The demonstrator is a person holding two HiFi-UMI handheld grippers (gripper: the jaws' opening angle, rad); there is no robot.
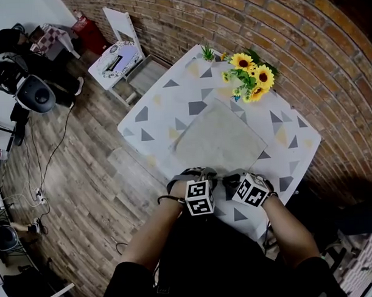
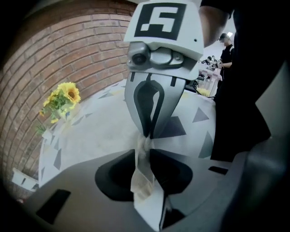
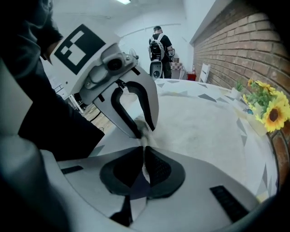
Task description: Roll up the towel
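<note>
Soft matt cloth towel — rough brick wall

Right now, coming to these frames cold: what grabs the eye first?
The bright sunflowers at the far corner of the triangle-print tablecloth, against the brick wall, stand out first. Next comes the pale towel lying flat in the middle. At its near edge the left gripper and right gripper sit side by side, each shut on towel fabric.
</note>
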